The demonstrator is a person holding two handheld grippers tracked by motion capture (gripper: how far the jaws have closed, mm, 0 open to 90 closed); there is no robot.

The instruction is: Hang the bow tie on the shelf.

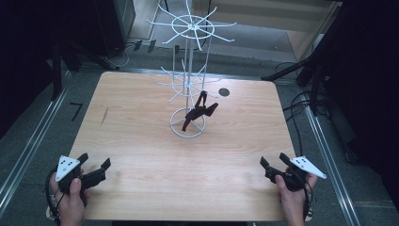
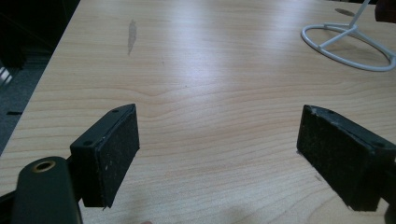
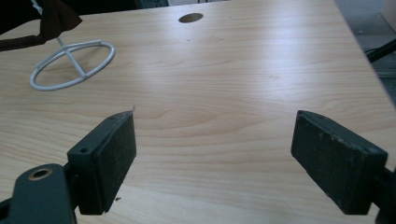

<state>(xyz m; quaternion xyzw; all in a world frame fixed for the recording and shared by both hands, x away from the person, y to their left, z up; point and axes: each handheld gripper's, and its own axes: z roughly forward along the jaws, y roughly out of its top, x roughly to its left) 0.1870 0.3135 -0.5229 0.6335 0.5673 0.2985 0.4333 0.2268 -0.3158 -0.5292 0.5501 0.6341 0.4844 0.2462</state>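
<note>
High view showed the left gripper (image 1: 96, 165) at the near left corner of the wooden surface (image 1: 141, 141), its hand (image 1: 70, 200) gripping from below and the fingers (image 1: 106, 163) pointing inward toward the middle. The right gripper (image 1: 274, 161) sat at the near right corner, its hand (image 1: 291, 197) mirroring the pose. Both pairs of fingers stood wide apart with nothing between them, above bare wood. The dark strap (image 1: 200, 112) hung on the white wire rack (image 1: 188, 84) mid-surface, well apart from both grippers.
</note>
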